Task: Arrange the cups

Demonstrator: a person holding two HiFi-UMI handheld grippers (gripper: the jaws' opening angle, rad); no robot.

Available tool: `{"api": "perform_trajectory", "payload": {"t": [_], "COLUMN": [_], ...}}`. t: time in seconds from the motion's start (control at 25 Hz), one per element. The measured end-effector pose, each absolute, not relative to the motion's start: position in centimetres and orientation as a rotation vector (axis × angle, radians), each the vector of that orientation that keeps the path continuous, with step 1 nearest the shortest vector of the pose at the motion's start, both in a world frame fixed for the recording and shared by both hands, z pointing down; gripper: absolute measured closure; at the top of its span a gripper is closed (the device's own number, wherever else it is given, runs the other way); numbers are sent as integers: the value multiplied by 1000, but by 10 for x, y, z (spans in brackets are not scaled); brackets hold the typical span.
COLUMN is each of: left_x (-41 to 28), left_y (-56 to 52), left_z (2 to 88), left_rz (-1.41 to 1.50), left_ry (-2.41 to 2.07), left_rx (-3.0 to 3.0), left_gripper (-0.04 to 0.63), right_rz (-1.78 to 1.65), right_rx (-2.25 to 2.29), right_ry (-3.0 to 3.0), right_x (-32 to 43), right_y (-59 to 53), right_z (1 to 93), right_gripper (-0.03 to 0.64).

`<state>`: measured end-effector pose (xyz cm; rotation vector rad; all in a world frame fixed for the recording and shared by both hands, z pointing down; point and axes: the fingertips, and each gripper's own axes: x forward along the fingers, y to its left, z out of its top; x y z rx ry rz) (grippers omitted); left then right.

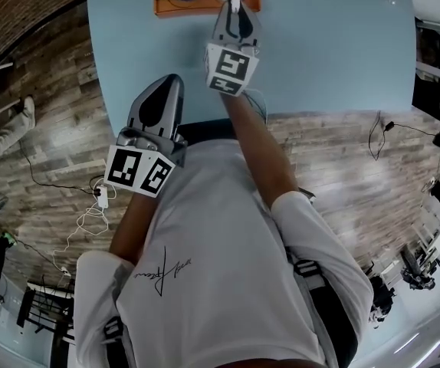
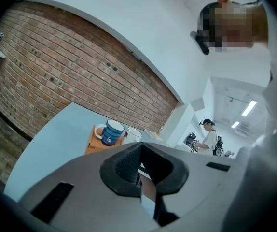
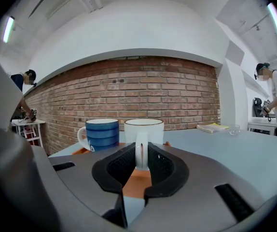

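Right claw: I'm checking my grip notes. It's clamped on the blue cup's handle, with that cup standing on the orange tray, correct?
Wrong cup. The right claw is clamped on the white cup's handle, with that cup standing on the orange tray. The right gripper view shows it.

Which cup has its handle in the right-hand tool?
The white cup, its handle clamped in the right tool; the blue striped mug beside it on the orange tray stands untouched.
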<state>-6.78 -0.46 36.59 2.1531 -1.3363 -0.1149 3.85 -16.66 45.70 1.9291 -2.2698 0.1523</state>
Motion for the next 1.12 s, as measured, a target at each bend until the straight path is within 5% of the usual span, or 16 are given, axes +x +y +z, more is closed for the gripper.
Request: {"api": "perform_trajectory", "payload": {"t": [0.56, 1.12], "left_x": [-72, -84], "left_y": [-1, -13], "left_z": [368, 368], "left_rz": [-144, -211], "left_ry": [-1335, -1350], "left_rx": [2153, 2195], "left_gripper": [586, 586], "right_rz": [207, 160], "right_rx": [1892, 1901], "right_ry": [-2320, -2256], "right_x": [35, 52], "right_y": [-158, -127], "right_z": [454, 417], "right_gripper": [483, 483]}}
